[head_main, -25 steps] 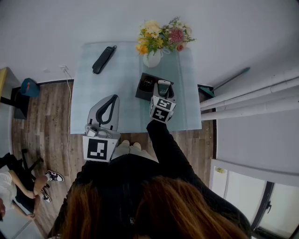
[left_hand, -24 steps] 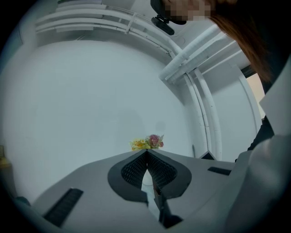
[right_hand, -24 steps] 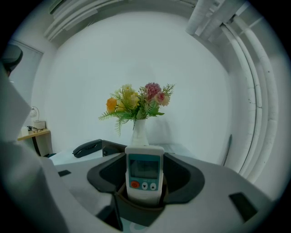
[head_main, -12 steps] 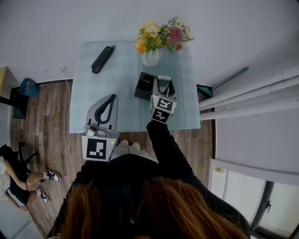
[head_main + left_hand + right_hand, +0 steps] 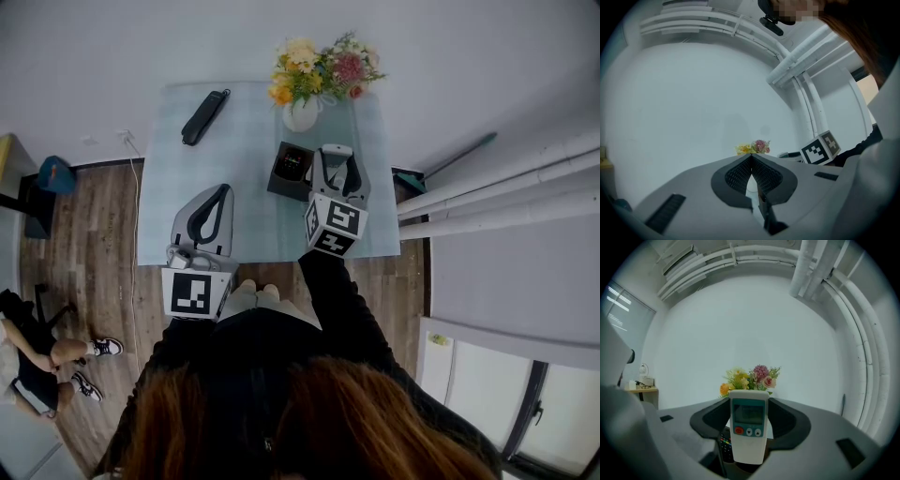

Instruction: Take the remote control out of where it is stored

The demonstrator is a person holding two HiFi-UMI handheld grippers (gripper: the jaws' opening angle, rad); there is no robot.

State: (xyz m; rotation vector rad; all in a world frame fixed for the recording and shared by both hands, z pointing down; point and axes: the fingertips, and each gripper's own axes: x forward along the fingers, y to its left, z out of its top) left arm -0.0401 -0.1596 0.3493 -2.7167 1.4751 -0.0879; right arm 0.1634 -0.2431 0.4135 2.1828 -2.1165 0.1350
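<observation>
The white rectangular remote control with a teal-framed display [image 5: 749, 427] is held upright, its long axis vertical and its display end uppermost, a red button and two pale buttons showing below the screen. It is clamped by its sides between the jaws of the right gripper [image 5: 336, 167], which are parted only by the remote's width. Its lower end is seen just above the square black storage holder [image 5: 291, 171], in which a black remote with coloured buttons [image 5: 724, 446] is stood; whether the white remote is clear of the holder's rim cannot be told.

The left gripper [image 5: 751, 159] is closed, its ribbed black pads [image 5: 737, 174] pressed together at the tips with nothing between them, and it is held above the near left part of the table, well apart from the holder.

A pale blue-green rectangular table top [image 5: 187, 178] is set against a white wall. On it are found a white vase of yellow, orange and pink flowers [image 5: 305, 89] just behind the holder, and a long black object [image 5: 205, 117] at the far left. A wood-plank floor [image 5: 89, 253] is seen around the table.
</observation>
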